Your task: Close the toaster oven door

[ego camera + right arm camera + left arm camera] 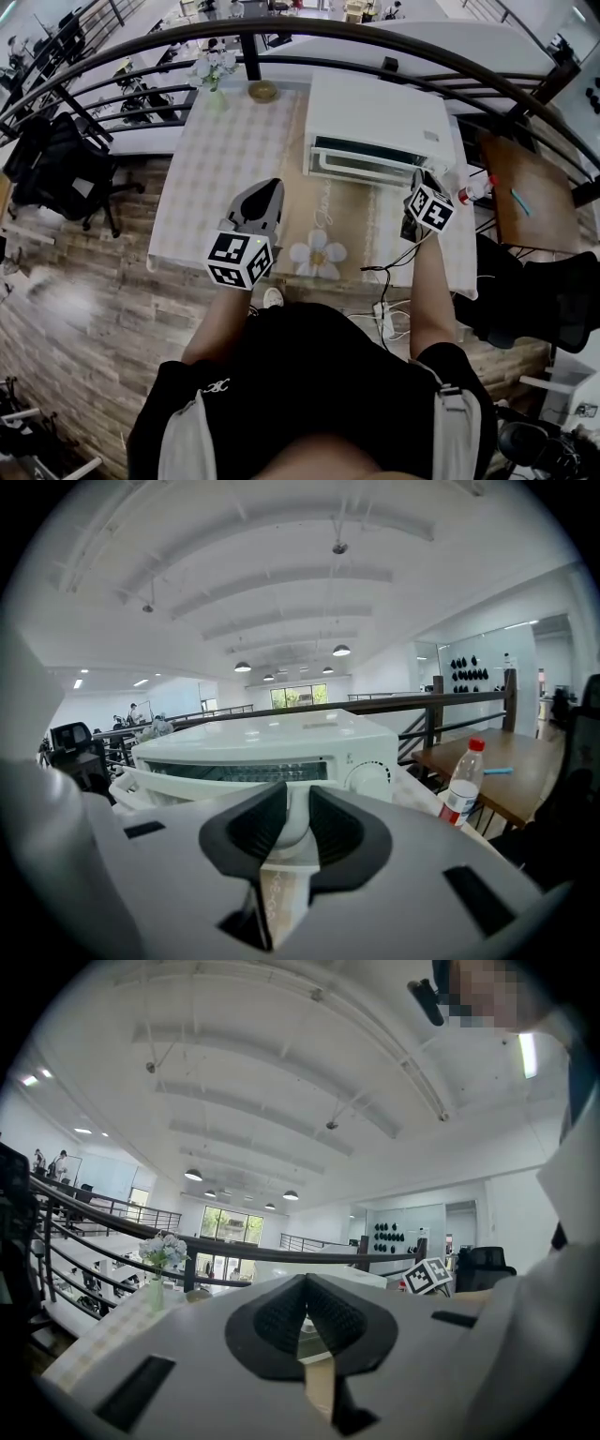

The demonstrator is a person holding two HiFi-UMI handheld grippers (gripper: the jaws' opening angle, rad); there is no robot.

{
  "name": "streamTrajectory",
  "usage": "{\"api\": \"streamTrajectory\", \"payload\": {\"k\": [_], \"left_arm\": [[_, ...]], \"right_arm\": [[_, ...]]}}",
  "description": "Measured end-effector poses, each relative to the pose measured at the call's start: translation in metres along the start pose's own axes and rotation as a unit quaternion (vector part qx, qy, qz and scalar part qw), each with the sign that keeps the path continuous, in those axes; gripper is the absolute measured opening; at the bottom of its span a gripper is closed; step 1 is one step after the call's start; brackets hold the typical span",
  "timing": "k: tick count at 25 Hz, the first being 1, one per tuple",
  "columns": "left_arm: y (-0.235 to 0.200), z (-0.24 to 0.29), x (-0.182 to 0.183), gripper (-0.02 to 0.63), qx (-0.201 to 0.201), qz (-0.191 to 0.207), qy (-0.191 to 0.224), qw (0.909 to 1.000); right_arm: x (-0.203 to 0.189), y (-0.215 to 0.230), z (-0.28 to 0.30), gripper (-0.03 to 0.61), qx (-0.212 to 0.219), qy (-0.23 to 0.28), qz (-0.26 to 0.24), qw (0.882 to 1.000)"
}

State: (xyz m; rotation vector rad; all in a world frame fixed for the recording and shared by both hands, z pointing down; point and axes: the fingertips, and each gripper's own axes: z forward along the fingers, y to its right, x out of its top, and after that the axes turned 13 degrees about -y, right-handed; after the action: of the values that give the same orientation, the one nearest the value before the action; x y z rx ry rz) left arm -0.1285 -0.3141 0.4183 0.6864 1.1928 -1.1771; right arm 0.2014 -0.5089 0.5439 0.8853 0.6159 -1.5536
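The white toaster oven (375, 117) stands at the back right of the table; its glass door (361, 155) hangs partly open, tilted toward me. In the right gripper view the oven (272, 738) fills the middle and the door (155, 787) slants out at the left. My right gripper (419, 180) is at the door's right front corner. Its jaws (295, 810) are shut on the door's white edge, which fills the gap between the pads. My left gripper (267, 190) hovers over the table's middle, left of the oven, shut (305, 1283) with nothing in it.
The table (216, 178) has a checked cloth, a flower-shaped mat (317, 255), a vase of flowers (214, 70) and a small bowl (262, 91) at the back. A water bottle (461, 785) stands right of the oven. A dark railing (281, 33) runs behind; a brown side table (525, 192) sits right.
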Motion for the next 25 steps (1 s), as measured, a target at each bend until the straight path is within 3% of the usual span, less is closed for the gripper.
{"api": "streamTrajectory", "payload": {"k": [11,15,20,25], "left_arm": [[-0.016,-0.016,-0.001,0.012,0.019,-0.015,0.004,0.9997],[-0.021,-0.018,0.001,0.012,0.015,-0.020,0.003,0.9997],[-0.013,-0.019,0.007,0.012,0.004,-0.010,0.012,0.9999],[-0.015,-0.016,0.012,0.012,0.009,0.007,0.013,0.9998]], "right_arm": [[0.030,0.002,0.025,0.071,-0.021,-0.020,-0.023,0.999],[0.030,0.000,0.024,0.071,-0.022,-0.001,-0.022,1.000],[0.042,-0.020,-0.027,0.024,-0.023,0.108,-0.072,0.991],[0.060,-0.058,-0.111,-0.008,0.001,0.212,-0.062,0.975]]}}
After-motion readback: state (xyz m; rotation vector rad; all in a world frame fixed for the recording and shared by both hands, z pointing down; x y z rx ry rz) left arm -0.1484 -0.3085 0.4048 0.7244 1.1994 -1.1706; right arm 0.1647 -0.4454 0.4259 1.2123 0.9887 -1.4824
